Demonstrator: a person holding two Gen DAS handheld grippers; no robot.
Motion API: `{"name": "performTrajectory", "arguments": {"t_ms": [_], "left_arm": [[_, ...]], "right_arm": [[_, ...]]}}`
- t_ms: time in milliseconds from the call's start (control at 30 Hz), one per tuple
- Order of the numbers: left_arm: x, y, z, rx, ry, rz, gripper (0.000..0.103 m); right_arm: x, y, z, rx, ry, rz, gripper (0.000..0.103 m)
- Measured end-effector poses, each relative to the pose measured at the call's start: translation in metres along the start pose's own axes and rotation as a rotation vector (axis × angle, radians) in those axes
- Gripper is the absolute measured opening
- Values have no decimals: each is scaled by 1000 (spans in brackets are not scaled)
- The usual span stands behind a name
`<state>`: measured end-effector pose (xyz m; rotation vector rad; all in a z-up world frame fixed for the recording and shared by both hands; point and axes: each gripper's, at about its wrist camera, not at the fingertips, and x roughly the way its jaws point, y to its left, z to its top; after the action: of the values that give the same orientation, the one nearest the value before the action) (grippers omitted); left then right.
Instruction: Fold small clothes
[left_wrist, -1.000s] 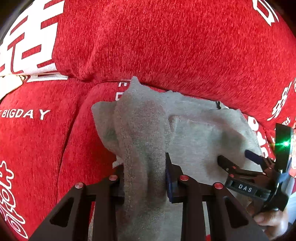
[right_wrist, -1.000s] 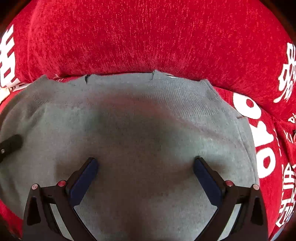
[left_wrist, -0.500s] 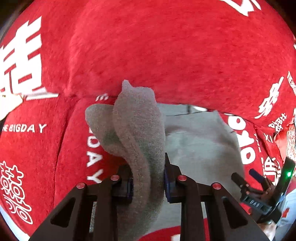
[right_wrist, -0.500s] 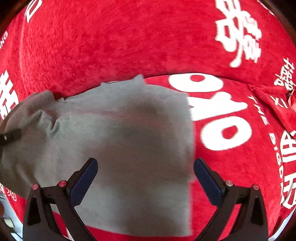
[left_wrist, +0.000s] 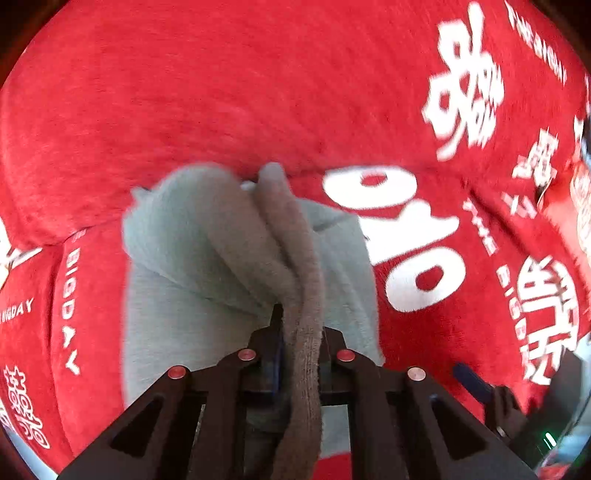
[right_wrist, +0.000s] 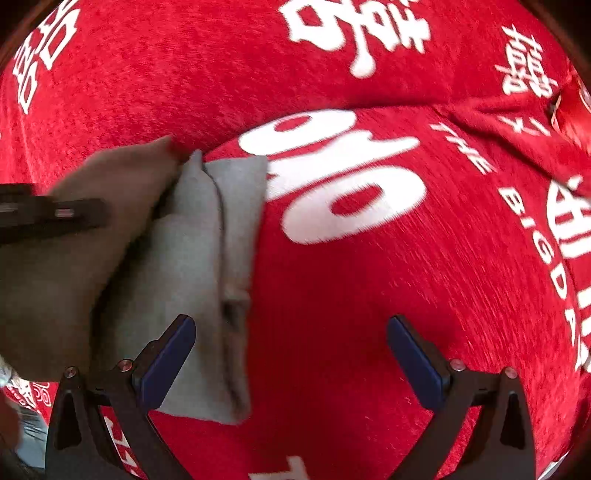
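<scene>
garment: on the sofa seat, a fold of the garment pinched between the left fingers
right fingers: garment's edge past the left-hand one; bare seat between them
sofa back: beyond the garment

The red cover carries white print: "BIGDAY" runs down its left side in the left wrist view, and "THE BIGDA…" curves down the right of the right wrist view. Large white Chinese characters sit along the top, too blurred to read.
</scene>
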<state>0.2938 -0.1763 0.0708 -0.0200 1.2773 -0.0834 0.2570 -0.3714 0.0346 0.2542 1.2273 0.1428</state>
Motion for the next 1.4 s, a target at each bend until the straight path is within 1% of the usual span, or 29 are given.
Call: {"name": "performTrajectory", "arguments": {"t_ms": [67, 100, 167, 200, 233, 267, 300, 367, 433, 500, 533, 567, 600, 667, 767, 833, 900, 933, 967, 1033, 1100, 1133, 1233, 1333, 1400], "left_arm": [[22, -12, -5, 8, 46, 10, 12], [29, -16, -8, 16, 54, 12, 12], [28, -23, -11, 34, 45, 19, 16], [25, -25, -11, 37, 50, 12, 30], [20, -25, -9, 34, 66, -38, 55], [15, -22, -8, 20, 82, -96, 69], [8, -18, -8, 0, 82, -122, 86], [-12, -11, -9, -32, 43, -156, 86], [-34, 0, -12, -28, 37, -232, 86], [-56, 17, -20, -38, -10, -287, 86], [-66, 30, -28, -50, -41, -295, 86], [-70, 41, -33, -57, -62, -285, 86], [-73, 54, -41, -67, -84, -247, 86], [-68, 76, -57, -93, -103, -175, 86], [-50, 96, -75, -107, -77, -105, 86], [-44, 106, -86, -122, -73, -104, 86], [-39, 105, -95, -124, -68, -127, 86], [-38, 101, -98, -118, -72, -141, 86], [-38, 95, -99, -100, -77, -153, 86], [-37, 83, -99, -63, -82, -152, 86], [-39, 76, -99, -38, -91, -137, 86], [-38, 73, -100, -32, -92, -134, 86], [-30, 69, -98, -27, -87, -140, 86], [-24, 67, -95, -36, -87, -147, 86], [-21, 62, -96, -29, -86, -150, 86]], "right_arm": [[1, -5, -5, 3, 7, 5, 103], [1, -6, -7, -7, 3, 11, 103], [-3, -6, -10, -30, -6, 19, 103], [-2, -6, -10, -36, -7, 21, 103], [-4, -6, -11, -42, -11, 25, 103], [-6, -7, -11, -46, -19, 27, 103], [-8, -8, -11, -47, -23, 25, 103], [-13, -11, -12, -48, -28, 30, 103], [-21, -15, -13, -41, -38, 51, 103], [-30, -20, -14, -30, -44, 94, 103], [-36, -22, -14, -21, -50, 133, 103], [-41, -23, -15, -13, -57, 172, 103], [-47, -25, -14, 1, -62, 253, 103], [-51, -26, -9, 38, -62, 371, 103], [-51, -16, 3, 55, -54, 472, 103], [-44, -3, 11, 42, -36, 532, 102], [-33, 9, 21, 35, 5, 605, 98], [-27, 15, 26, 38, 28, 637, 92], [-21, 19, 30, 40, 46, 648, 89], [-11, 24, 41, 45, 69, 635, 89], [0, 21, 50, 66, 84, 550, 88], [1, 18, 51, 80, 86, 542, 88], [7, 16, 52, 102, 106, 603, 88], [21, 24, 56, 73, 131, 560, 88], [32, 31, 61, 73, 143, 542, 81]]}}
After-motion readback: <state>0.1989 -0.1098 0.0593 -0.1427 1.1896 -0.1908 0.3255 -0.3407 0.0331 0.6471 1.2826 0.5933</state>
